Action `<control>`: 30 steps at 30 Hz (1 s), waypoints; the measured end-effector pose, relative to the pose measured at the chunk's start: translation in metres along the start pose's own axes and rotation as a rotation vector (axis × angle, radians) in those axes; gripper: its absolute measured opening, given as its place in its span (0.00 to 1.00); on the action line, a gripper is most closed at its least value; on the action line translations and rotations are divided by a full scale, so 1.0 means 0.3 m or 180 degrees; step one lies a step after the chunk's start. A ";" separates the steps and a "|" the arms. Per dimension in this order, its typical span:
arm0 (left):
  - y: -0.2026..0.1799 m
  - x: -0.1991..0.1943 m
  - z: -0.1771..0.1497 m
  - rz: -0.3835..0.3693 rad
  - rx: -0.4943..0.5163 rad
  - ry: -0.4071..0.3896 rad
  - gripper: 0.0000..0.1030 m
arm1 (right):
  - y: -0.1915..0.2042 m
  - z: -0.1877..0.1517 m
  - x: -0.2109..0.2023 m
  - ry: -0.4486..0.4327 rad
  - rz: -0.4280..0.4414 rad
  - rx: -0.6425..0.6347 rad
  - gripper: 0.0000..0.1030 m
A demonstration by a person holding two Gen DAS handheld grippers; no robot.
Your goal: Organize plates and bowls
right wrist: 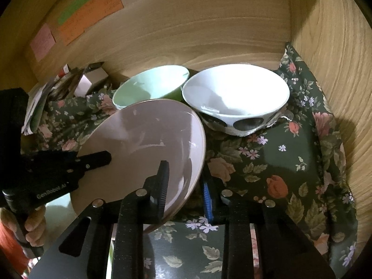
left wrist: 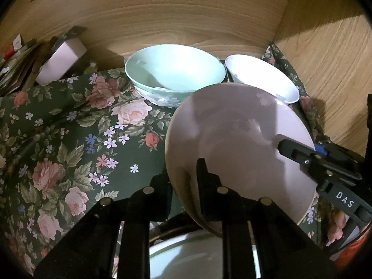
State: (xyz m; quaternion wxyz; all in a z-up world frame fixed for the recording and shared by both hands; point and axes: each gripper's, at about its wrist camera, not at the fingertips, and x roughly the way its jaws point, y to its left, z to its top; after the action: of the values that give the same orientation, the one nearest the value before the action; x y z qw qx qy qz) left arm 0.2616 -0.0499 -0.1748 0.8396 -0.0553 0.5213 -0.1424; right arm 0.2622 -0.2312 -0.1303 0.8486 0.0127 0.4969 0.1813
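A pale pink plate (left wrist: 234,144) hangs tilted over the floral cloth, gripped from both sides. My left gripper (left wrist: 180,174) is shut on its left rim, one finger above and one beneath. My right gripper (right wrist: 186,174) is shut on the right rim (right wrist: 197,153), its blue-padded finger under the plate. Each view shows the other gripper too: the right gripper (left wrist: 286,146) and the left gripper (right wrist: 104,158) both clamp the plate's edge. Behind the plate stand a mint green bowl (left wrist: 174,72) and a white bowl (left wrist: 262,79) with dark spots on its outside (right wrist: 246,123), side by side.
A dark green floral cloth (left wrist: 69,139) covers the surface. Wooden walls close in behind (left wrist: 186,18) and on the right (right wrist: 337,69). Boxes and papers (left wrist: 34,65) pile at the back left. Another pale plate (left wrist: 186,255) lies below my left gripper. Coloured notes (right wrist: 88,11) hang on the back wall.
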 end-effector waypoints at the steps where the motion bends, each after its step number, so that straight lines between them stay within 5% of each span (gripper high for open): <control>1: -0.002 -0.009 -0.001 -0.0002 0.0004 -0.0022 0.18 | 0.002 0.001 -0.007 -0.0018 -0.0004 -0.0005 0.23; 15: -0.002 -0.183 -0.022 -0.0019 -0.0002 -0.0344 0.18 | 0.083 0.021 -0.117 -0.0236 0.0015 -0.0093 0.23; 30: 0.123 -0.357 -0.158 0.0203 -0.0151 -0.0526 0.18 | 0.279 -0.017 -0.167 -0.0297 0.0206 -0.0360 0.23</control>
State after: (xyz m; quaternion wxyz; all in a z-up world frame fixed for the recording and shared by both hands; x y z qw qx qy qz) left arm 0.1815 0.0197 -0.1130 0.8823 -0.0701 0.4549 -0.0981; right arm 0.2112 -0.1700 -0.0739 0.8638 -0.0108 0.4451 0.2356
